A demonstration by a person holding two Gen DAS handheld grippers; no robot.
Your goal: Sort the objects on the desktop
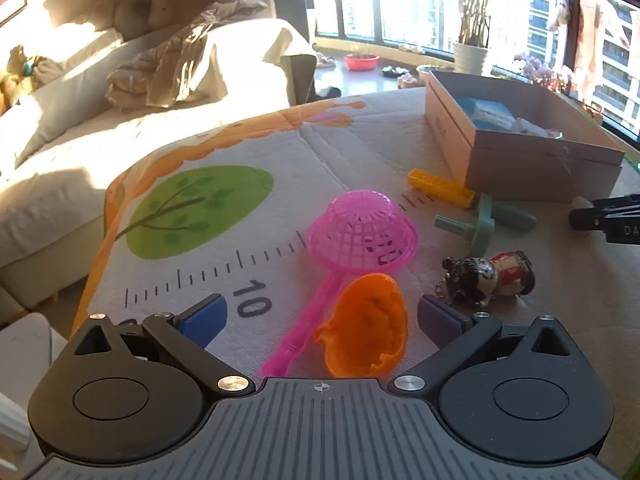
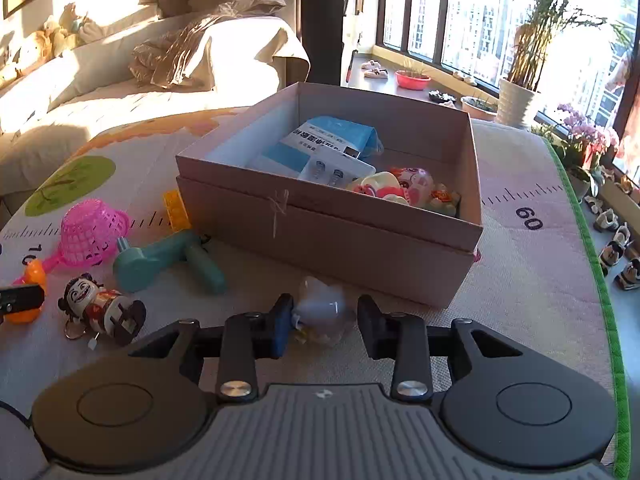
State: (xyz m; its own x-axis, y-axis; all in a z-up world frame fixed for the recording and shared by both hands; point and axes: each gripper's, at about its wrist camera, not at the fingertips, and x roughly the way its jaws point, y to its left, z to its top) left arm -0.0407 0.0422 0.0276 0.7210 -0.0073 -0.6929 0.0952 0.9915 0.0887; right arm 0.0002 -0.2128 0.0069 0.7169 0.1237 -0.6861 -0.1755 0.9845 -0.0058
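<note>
Cardboard box (image 2: 320, 236) with blue packet (image 2: 320, 140), toys (image 2: 404, 188) inside.

Sofa (image 1: 100, 128) fills the left of the frame, crumpled blanket (image 1: 176, 68) heaped on it. Red basin (image 1: 361, 61) on the window ledge, top centre. White planter (image 1: 471, 57) with tall plant, upper right. Shoes (image 2: 616, 248) lined along right edge.
</note>
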